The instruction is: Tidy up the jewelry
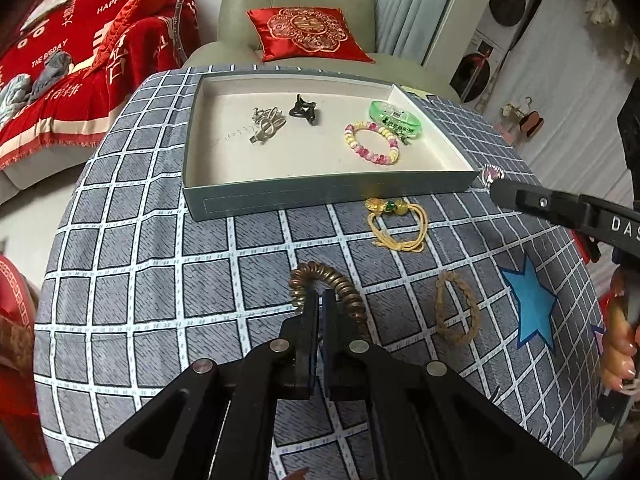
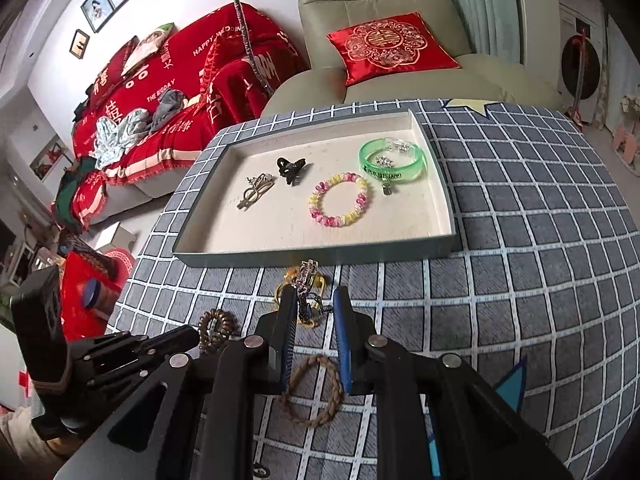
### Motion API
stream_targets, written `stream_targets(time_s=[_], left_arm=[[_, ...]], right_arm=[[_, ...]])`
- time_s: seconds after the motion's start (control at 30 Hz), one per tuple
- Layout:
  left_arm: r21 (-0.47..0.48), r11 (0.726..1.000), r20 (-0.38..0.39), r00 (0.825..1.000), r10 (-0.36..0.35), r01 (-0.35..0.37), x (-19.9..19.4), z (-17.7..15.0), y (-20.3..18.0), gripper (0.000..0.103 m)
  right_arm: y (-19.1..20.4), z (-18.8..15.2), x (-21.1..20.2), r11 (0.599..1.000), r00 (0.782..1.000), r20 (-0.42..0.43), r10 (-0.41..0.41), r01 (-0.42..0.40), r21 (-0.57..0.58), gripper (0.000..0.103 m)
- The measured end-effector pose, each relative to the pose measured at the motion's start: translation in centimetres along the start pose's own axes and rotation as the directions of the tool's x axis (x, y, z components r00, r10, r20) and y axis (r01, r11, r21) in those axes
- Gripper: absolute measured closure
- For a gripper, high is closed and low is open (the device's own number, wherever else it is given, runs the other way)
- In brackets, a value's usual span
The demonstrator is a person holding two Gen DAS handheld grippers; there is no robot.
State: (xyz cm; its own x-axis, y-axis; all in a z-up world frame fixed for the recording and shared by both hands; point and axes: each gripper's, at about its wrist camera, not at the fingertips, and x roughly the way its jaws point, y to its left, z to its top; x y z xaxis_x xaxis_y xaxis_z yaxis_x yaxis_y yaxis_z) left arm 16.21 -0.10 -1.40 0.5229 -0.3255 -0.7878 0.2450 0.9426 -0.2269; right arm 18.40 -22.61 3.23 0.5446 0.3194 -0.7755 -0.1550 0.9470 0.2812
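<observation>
The left gripper (image 1: 319,300) is nearly closed on the brown spiral hair tie (image 1: 328,288). The right gripper (image 2: 316,300) gapes with a sparkly clip (image 2: 306,280) hanging against one finger, whether gripped I cannot tell. The tray (image 2: 320,258) lies at twelve o'clock; next, probably carry both there.

Pink-and-yellow bead bracelet (image 2: 338,200), green bangle (image 2: 391,160) — grey checked tablecloth (image 2: 520,240) (white lines).

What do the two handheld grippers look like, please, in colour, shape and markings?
Both are matte black. The left gripper has flat dark fingers on angular link arms with round silver pivot pins. The right gripper is built alike, with blue ribbed pads; its side carries white letters "DAS". No sleeves or cables are clearly visible.
</observation>
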Motion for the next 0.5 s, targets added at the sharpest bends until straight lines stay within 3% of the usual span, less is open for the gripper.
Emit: stream_targets(time_s=[0.43, 0.5], left_arm=[[-0.035, 0.999, 0.038, 0.999, 0.013, -0.012, -1.2, -0.2, 0.4, 0.086], [-0.065, 0.997, 0.051, 0.998, -0.032, 0.035, -1.4, -0.1, 0.9, 0.086]], right_arm=[[-0.1, -1.1, -0.4, 0.999, 1.000, 0.009, 0.024, -0.024, 0.023, 0.083], [0.0, -1.2, -0.5, 0.999, 1.000, 0.010, 0.029, -0.029, 0.023, 0.083]])
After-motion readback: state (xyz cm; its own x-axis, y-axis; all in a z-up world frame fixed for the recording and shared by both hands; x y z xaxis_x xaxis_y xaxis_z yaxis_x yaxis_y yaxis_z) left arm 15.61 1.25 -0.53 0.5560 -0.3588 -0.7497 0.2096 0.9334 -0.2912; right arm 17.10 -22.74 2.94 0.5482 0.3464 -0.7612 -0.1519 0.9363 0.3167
